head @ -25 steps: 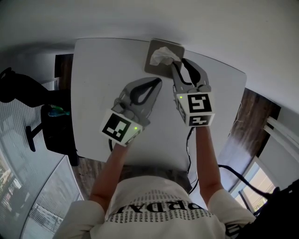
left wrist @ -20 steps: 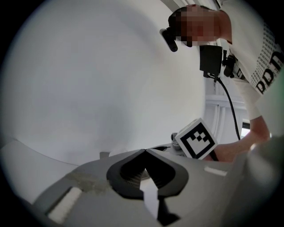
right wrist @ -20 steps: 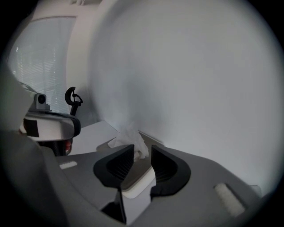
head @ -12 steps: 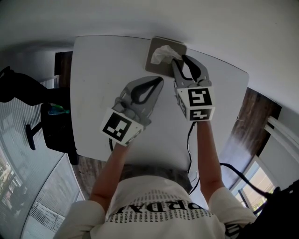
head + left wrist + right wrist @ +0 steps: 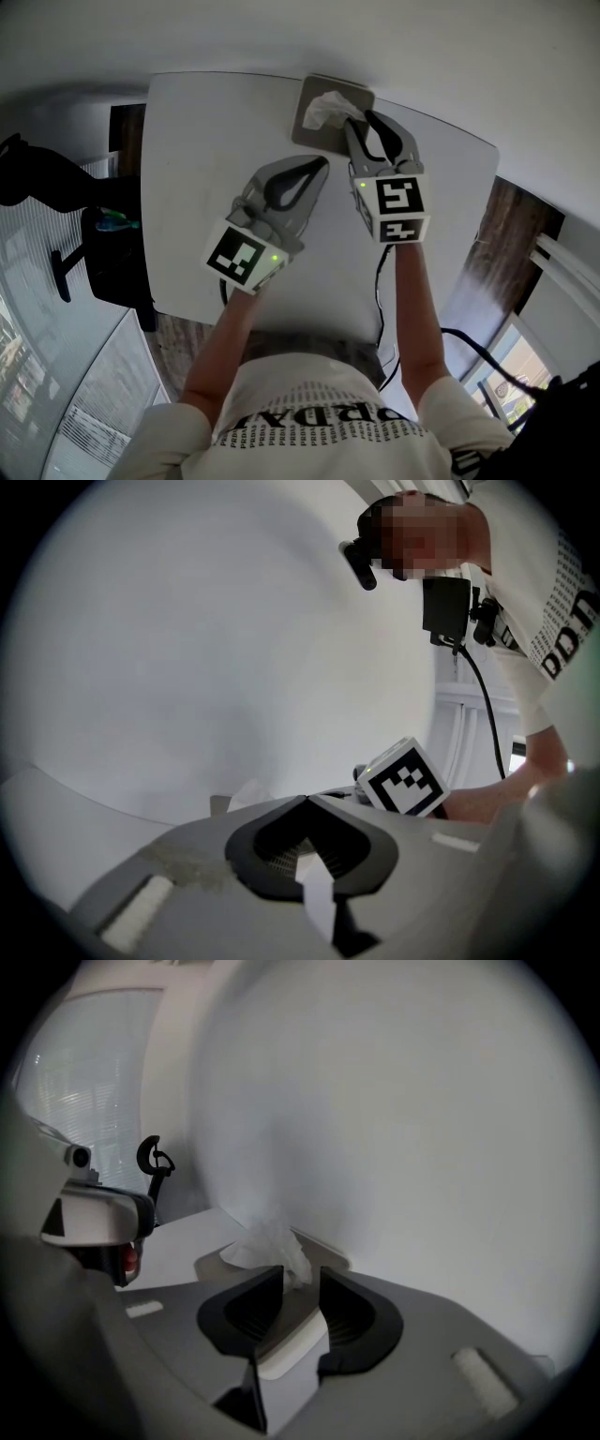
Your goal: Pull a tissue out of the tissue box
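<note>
A tan tissue box point(image 5: 312, 127) lies flat at the far edge of the white table point(image 5: 206, 141), with a crumpled white tissue point(image 5: 328, 107) sticking up from it. My right gripper point(image 5: 361, 120) reaches over the box; it is open, its jaws a narrow gap apart. In the right gripper view the tissue point(image 5: 267, 1241) stands just ahead of the right gripper point(image 5: 301, 1274), its lower edge hanging into the gap. My left gripper point(image 5: 323, 161) hovers over the table just short of the box, shut and empty. In the left gripper view, jaws of the left gripper point(image 5: 307, 800) meet.
A pale wall rises right behind the table's far edge. A black office chair point(image 5: 37, 183) stands off the table's left side. A black cable point(image 5: 469, 342) trails over the floor at the right. Bare tabletop lies left of the box.
My right gripper has moved slightly forward toward the tissue over the box, then held still. The left gripper has barely shifted.
</note>
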Available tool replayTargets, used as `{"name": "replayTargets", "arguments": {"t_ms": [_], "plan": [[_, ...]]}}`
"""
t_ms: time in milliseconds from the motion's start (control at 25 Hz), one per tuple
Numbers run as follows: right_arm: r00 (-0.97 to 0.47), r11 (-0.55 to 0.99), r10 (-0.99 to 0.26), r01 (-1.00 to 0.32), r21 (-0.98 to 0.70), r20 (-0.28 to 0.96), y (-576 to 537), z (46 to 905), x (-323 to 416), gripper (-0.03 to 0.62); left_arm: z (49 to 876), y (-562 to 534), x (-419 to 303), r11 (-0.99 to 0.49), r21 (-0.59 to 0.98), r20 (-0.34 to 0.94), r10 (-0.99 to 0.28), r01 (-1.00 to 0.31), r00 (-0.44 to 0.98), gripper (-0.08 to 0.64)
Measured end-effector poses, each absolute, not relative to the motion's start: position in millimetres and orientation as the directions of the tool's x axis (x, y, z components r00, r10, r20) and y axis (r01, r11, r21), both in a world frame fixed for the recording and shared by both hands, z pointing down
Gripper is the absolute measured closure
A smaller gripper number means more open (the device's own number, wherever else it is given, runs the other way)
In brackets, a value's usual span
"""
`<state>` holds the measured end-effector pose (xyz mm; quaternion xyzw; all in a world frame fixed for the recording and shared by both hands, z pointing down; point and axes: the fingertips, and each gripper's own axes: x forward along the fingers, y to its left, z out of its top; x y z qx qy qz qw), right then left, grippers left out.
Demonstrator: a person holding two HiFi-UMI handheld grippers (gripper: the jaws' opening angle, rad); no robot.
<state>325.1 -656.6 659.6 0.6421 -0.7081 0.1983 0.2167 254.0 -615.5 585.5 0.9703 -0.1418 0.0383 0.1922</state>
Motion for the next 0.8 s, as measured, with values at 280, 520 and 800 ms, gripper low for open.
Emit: {"name": "replayTargets", "arguments": {"t_ms": [280, 520, 800], "plan": [[-0.083, 0.101, -0.82, -0.995, 0.002, 0.566, -654.4, 659.7, 325.8, 0.463, 591.3, -612.4, 251.3, -0.904, 0.329, 0.155, -0.235, -0.274, 0.96, 0.569], [-0.083, 0.111, -0.829, -0.994, 0.017, 0.553, -658.7, 656.3, 322.1, 0.491, 589.1, -613.6, 253.5, -0.895, 0.346, 0.145, -0.246, -0.281, 0.959, 0.569], [-0.049, 0.075, -0.839, -0.997, 0.026, 0.542, -656.5, 652.5, 329.8, 0.583, 589.1, -613.3, 253.2, -0.893, 0.351, 0.147, -0.243, -0.28, 0.959, 0.569]]}}
